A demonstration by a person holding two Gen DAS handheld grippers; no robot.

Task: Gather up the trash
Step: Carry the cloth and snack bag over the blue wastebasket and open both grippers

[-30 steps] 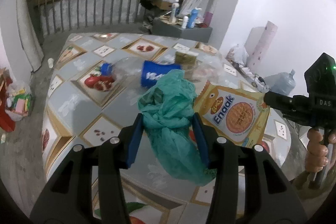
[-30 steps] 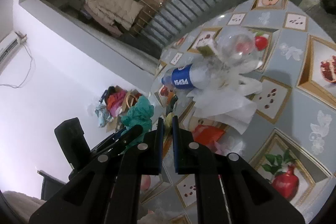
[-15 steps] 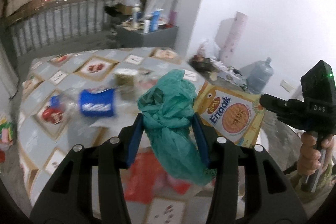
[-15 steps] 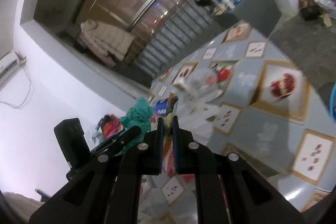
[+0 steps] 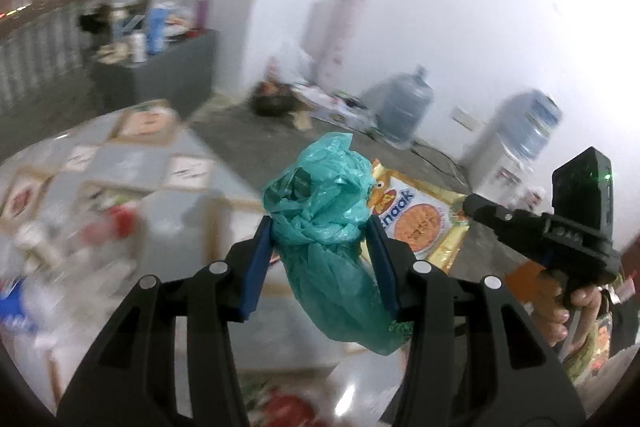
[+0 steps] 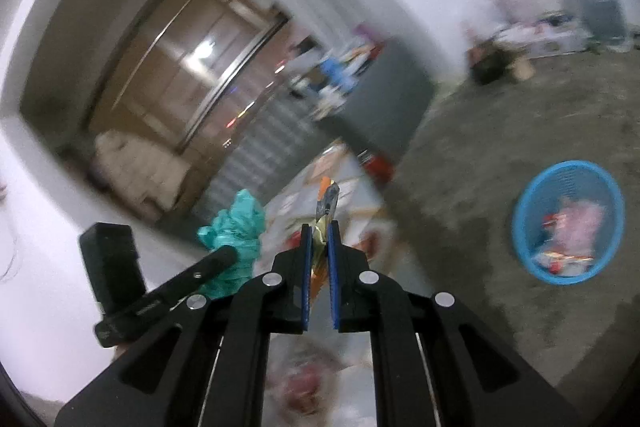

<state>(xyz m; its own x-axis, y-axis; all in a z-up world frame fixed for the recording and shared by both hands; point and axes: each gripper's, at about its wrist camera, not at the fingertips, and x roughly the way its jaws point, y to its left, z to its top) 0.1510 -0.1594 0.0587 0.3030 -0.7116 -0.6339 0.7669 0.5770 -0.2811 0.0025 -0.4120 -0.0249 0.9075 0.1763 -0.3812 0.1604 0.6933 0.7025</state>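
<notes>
- Closest in, the left gripper [image 5: 320, 259] is clamped on a crumpled teal plastic bag [image 5: 328, 227] — the blue pads press its sides and the loose tail hangs below them.
- Alongside, the right gripper [image 6: 319, 251] has its jaws nearly together, pinching a flat yellow-and-orange snack wrapper [image 5: 416, 223] by one edge; seen from the left wrist, the wrapper hangs off its tip.
- Below both, the fruit-patterned tablecloth surface [image 5: 160, 211] carries more litter — a red scrap, something blue at the frame edge — all smeared by motion blur, so I can't name the pieces.
- Farther out on the grey floor sits the round blue plastic basket [image 6: 568, 223], already holding pink and red rubbish. Judging by the task, that's where both pieces belong.
- Risk: the wrapper is held by a thin edge and could slip free on a quick swing; the bag's tail could snag the table edge, or catch on the pads at release and fall beside the basket.
- Hard to make out: the basket is missing from the left view, and the water jugs [image 5: 404, 107] and clutter by the far wall are blurred.
</notes>
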